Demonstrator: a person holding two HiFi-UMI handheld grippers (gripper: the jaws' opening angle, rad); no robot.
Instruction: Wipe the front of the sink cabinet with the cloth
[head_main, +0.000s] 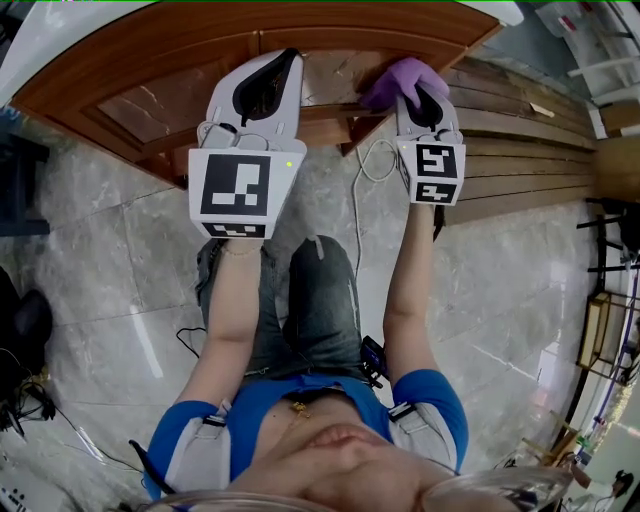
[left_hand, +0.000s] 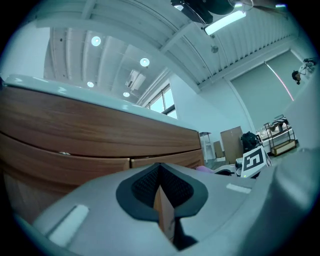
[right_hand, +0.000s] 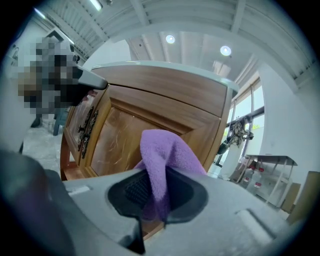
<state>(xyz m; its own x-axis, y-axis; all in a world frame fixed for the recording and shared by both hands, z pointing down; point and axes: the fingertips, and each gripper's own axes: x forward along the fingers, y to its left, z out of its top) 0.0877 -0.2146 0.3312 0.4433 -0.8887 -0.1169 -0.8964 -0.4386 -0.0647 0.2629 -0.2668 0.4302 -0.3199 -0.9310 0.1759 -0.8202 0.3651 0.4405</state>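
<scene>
The person is low on the tiled floor (head_main: 90, 250), both arms stretched toward the wooden sink cabinet (head_main: 140, 105). The right gripper (head_main: 424, 96) has its fingers clamped on a purple cloth (head_main: 402, 78), which bunches up above the fingertips. The cloth sits at the cabinet's front close to its right corner, in front of a recessed door panel (right_hand: 120, 135); I cannot tell whether it actually presses on the wood. The left gripper (head_main: 287, 56) points at the middle of the cabinet front, just beside the other gripper, its fingers (left_hand: 172, 187) drawn together with nothing between them. A thin white cable (head_main: 355, 205) runs along the floor between the 2 arms.
</scene>
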